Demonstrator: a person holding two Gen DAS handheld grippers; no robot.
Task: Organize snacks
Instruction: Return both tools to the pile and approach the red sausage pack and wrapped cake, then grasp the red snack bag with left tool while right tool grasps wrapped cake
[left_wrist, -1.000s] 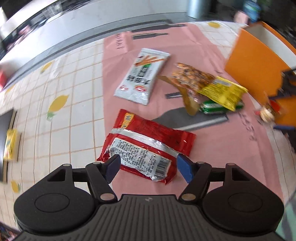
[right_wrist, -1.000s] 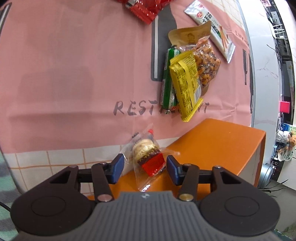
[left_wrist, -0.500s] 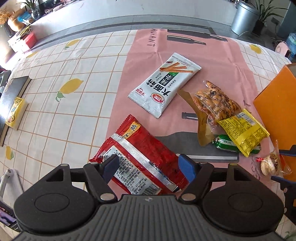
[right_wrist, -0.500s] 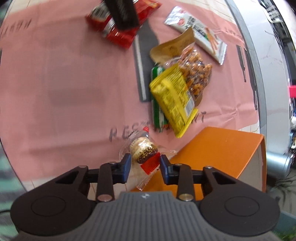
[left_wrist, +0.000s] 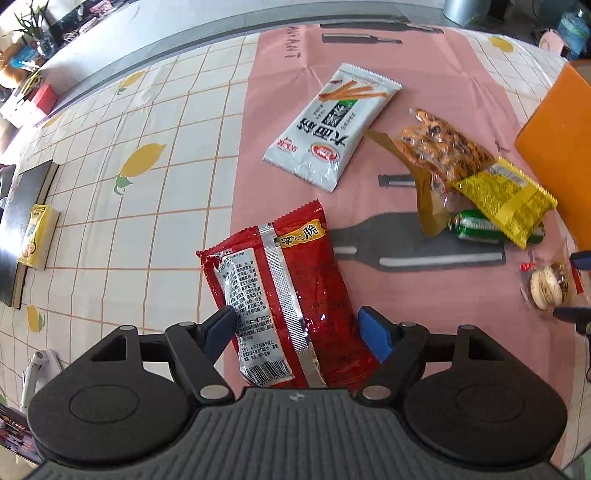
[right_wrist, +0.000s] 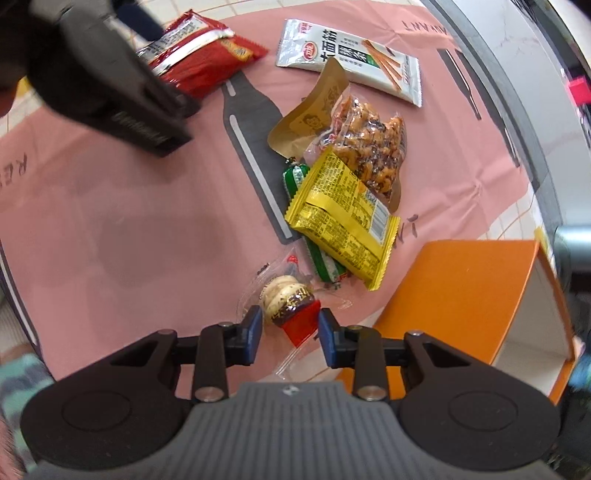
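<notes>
My right gripper (right_wrist: 290, 330) is shut on a small clear-wrapped round cake (right_wrist: 286, 301), held just above the pink mat; it also shows in the left wrist view (left_wrist: 546, 286). My left gripper (left_wrist: 295, 326) is open, its blue pads on either side of a red snack bag (left_wrist: 284, 291) lying on the mat, not squeezing it. That red bag shows far left in the right wrist view (right_wrist: 201, 55). An orange box (right_wrist: 469, 295) stands open at the right; it also shows in the left wrist view (left_wrist: 554, 129).
On the mat lie a white stick-snack pack (left_wrist: 332, 125), a clear bag of nuts (left_wrist: 439, 144), a yellow pack (left_wrist: 506, 201) over a green one (left_wrist: 476, 227). A black tray with a yellow packet (left_wrist: 37, 236) sits at the table's left edge.
My right gripper closed on the wrapped cake and lifted it off the mat. My left gripper moved forward around the red bag, jaws still open.
</notes>
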